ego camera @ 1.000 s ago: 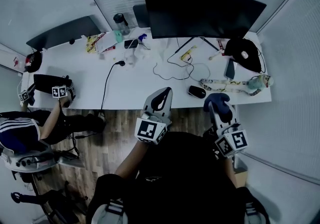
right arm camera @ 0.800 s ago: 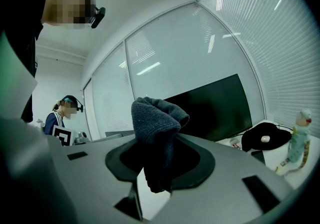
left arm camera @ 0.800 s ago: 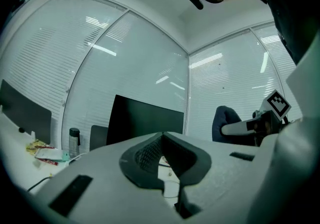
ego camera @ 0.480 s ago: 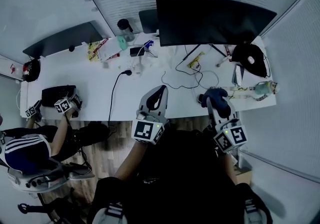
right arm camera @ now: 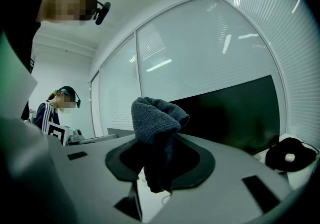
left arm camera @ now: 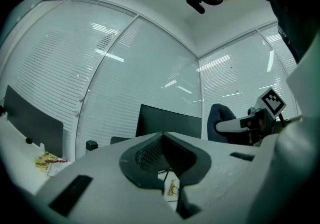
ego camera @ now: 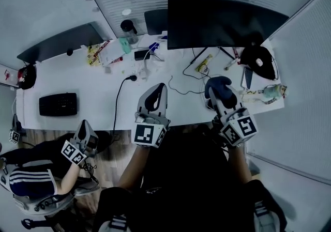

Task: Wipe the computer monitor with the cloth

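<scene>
"Well, what do you see?"

"I see a white worktop (ego camera: 93, 83) with the dark monitor (ego camera: 222, 21) standing along its far edge."

"And your grippers?"

"I hold my left gripper (ego camera: 158, 89) over the near edge, its jaws pressed together on nothing. On my right gripper (ego camera: 221, 96) the jaws pinch the dark blue cloth (ego camera: 217, 84), which is bunched above them and well apart from the monitor."

A flat black keyboard (ego camera: 58, 104) lies near the white desktop's (ego camera: 93, 86) front left corner; a dark cylindrical bottle (ego camera: 128, 30) stands at its back edge.
</scene>
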A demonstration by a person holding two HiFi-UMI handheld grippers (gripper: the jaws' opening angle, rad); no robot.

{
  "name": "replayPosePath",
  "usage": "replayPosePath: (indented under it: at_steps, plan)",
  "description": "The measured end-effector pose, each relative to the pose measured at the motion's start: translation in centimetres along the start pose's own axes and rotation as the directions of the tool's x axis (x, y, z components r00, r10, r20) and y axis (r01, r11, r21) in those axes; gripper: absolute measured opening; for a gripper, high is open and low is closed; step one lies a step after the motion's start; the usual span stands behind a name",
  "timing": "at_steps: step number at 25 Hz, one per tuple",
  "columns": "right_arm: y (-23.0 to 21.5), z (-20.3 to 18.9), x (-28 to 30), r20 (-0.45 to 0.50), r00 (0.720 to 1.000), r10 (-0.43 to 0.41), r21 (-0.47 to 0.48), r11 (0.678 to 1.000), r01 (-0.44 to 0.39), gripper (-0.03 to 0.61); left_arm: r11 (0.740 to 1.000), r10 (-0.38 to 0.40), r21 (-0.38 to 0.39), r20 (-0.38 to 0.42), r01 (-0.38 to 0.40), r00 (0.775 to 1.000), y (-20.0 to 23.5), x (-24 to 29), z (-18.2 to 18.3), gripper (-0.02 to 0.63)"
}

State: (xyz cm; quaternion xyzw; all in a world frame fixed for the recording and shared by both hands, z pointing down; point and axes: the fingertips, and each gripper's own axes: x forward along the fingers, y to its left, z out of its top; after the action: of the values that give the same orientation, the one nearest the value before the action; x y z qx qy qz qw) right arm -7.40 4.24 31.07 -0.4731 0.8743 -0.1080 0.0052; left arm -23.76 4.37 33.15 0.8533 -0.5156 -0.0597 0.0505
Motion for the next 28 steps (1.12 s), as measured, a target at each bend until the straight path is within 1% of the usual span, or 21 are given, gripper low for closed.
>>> replayPosePath:
  at_steps: [2,9,12,16,20,23,28]
  plan:
    - [0.0,1.0,1.6,0.006,1.0,0.006,-0.023,1.0,-0.006,0.123,1.0,-0.006,0.004,0.006,0.006,1.0,0.9,0.6,0.5,0.007]
    - [-1.2,4.0,7.0,-0.006,1.0,0.011,-0.046,0.999,-0.011,0.123,1.0,-0.02,0.018,0.022,0.02,1.0,3.1,4.3,2.4,0.008]
    - [-1.3,5.1,9.4,-0.016,0.999,0.032,-0.065,0.997,-0.033,0.123,1.0,-0.021,0.023,0.029,0.021,0.999,3.6,5.7,3.0,0.007]
    - [-1.5,6.4,12.6,-0.026,0.998,0.065,-0.093,0.993,-0.067,0.123,1.0,-0.011,0.005,0.027,0.01,1.0,4.3,7.2,3.3,0.007]
    - [-1.9,7.3,15.8,-0.031,0.996,0.079,-0.118,0.99,-0.082,0.123,1.0,-0.028,0.012,0.025,0.027,0.999,4.9,8.4,3.5,0.006]
    - [-2.0,7.9,17.8,-0.034,0.996,0.081,-0.114,0.99,-0.085,0.123,1.0,-0.026,0.016,0.028,0.025,0.999,5.6,9.1,3.3,0.007]
    - [-2.3,9.0,20.5,-0.005,0.997,0.076,-0.102,0.992,-0.076,0.123,1.0,-0.012,0.028,0.036,0.011,0.999,6.5,10.0,3.2,0.007]
